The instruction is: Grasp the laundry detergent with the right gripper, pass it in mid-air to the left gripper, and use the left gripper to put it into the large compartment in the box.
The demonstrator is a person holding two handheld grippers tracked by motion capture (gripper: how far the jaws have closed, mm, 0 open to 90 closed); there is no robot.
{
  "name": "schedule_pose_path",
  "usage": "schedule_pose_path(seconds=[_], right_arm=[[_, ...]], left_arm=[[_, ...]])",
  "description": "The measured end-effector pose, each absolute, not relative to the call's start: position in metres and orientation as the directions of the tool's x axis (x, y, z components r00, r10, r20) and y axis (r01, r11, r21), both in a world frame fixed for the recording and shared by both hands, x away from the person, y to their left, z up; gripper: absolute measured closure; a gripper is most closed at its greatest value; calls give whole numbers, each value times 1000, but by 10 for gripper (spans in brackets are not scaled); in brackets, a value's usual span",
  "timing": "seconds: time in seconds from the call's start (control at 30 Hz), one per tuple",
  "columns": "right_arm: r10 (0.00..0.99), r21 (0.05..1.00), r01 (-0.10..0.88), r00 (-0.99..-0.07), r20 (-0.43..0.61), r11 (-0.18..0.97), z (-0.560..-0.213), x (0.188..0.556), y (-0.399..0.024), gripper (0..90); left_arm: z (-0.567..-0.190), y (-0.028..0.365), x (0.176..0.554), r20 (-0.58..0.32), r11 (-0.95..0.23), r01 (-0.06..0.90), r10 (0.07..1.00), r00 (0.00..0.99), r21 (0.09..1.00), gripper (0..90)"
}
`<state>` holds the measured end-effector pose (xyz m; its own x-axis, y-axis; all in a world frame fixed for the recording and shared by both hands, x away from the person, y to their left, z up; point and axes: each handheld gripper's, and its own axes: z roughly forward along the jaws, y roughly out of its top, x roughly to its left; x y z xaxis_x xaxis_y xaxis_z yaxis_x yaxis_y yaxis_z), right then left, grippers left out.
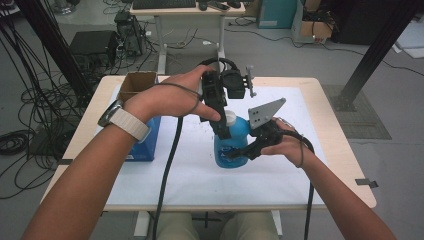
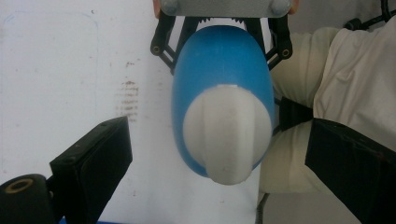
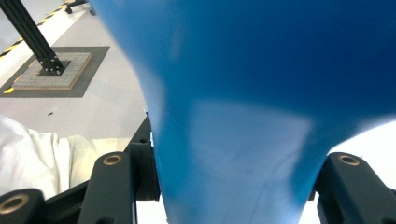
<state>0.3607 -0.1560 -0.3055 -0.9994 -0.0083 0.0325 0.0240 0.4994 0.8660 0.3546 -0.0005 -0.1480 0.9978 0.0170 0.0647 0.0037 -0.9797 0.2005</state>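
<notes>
A blue bottle (image 1: 235,145) with a white cap (image 1: 230,118) stands on the white mat (image 1: 190,175). My right gripper (image 1: 240,152) comes in from the right and is shut on the bottle's body; in the right gripper view the blue bottle (image 3: 243,107) sits between the two jaws of the right gripper (image 3: 233,191). My left gripper (image 1: 223,131) points down over the bottle's top. In the left gripper view the left gripper (image 2: 224,172) is open, its jaws wide on either side of the white cap (image 2: 228,135) with a gap on both sides.
An open brown cardboard box (image 1: 137,82) stands at the mat's back left, with a blue box (image 1: 148,142) in front of it under my left forearm. The wooden table (image 1: 340,150) ends close to the right. Cables trail from both grippers toward the front edge.
</notes>
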Motion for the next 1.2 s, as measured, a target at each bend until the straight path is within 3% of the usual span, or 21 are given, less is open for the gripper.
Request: schedule_pose_path(seconds=[1.2], right_arm=[[-8, 867, 27, -999, 36, 497, -306, 363, -157, 434]], left_arm=[[-147, -1, 355, 63, -980, 2, 15, 998, 198, 76]])
